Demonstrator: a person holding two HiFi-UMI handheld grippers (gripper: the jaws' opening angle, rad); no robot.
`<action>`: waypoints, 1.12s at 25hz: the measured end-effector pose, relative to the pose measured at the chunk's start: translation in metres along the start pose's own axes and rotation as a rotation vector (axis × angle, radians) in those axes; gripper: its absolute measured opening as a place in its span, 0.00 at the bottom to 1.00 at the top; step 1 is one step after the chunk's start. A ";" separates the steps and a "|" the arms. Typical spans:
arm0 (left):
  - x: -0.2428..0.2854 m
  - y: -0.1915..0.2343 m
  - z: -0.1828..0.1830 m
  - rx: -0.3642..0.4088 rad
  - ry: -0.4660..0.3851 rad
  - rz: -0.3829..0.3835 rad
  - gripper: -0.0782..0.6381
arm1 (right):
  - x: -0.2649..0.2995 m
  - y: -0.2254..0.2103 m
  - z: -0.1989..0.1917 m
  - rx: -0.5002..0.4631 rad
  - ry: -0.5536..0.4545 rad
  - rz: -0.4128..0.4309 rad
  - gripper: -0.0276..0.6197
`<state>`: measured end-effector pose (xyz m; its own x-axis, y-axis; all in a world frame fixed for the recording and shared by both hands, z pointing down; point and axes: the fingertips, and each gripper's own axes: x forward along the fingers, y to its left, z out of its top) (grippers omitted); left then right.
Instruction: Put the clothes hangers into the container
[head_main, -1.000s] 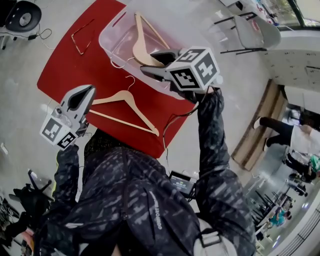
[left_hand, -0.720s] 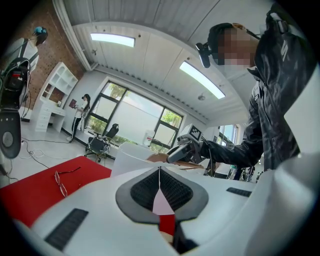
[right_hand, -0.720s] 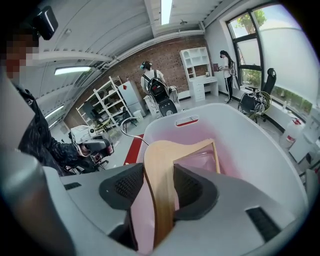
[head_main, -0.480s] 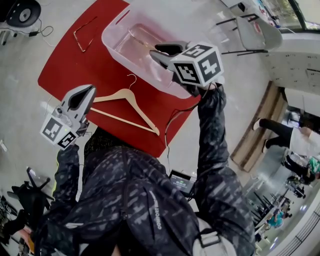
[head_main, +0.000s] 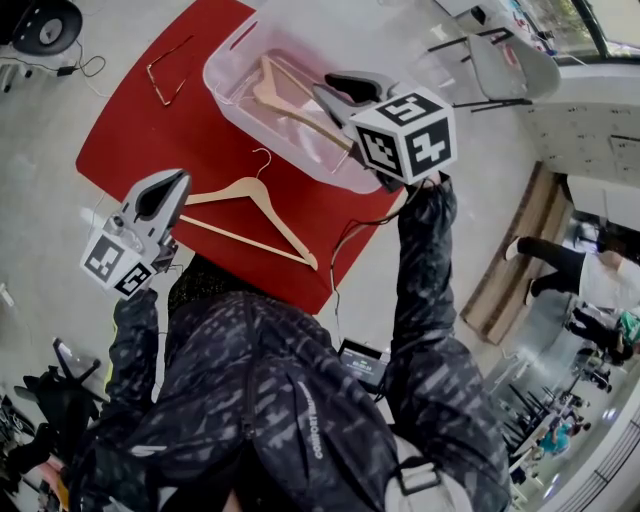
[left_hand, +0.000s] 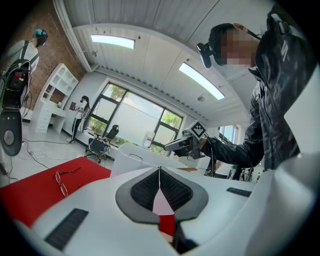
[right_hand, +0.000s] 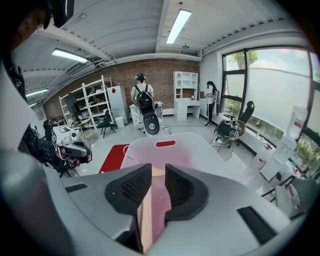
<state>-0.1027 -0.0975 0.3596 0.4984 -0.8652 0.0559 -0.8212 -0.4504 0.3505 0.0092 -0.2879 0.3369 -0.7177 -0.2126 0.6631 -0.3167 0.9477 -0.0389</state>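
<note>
hanger (head_main: 268, 95) in container (head_main: 290, 160), second hanger (head_main: 225, 192) on mat (head_main: 130, 130)

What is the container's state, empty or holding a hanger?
Holding one: a wooden hanger lies within the container walls; a second hanger lies on the red mat.

A red surface (head_main: 135, 140) carries three things directly — a clear container (head_main: 222, 60) at the far end, a wooden hanger (head_main: 240, 190) nearer the person, a thin hanger (head_main: 148, 71) off left.
</note>
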 end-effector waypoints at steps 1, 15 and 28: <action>0.000 -0.002 0.001 0.003 -0.002 -0.003 0.13 | -0.003 0.002 0.001 0.000 -0.007 -0.001 0.18; -0.003 -0.034 0.016 0.028 -0.011 -0.039 0.13 | -0.042 0.041 0.004 0.007 -0.068 0.014 0.09; -0.004 -0.057 0.027 0.038 0.007 -0.044 0.12 | -0.086 0.097 0.012 -0.058 -0.116 0.013 0.08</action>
<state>-0.0654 -0.0738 0.3143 0.5357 -0.8431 0.0479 -0.8086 -0.4958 0.3169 0.0327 -0.1802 0.2666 -0.7893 -0.2229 0.5721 -0.2726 0.9621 -0.0012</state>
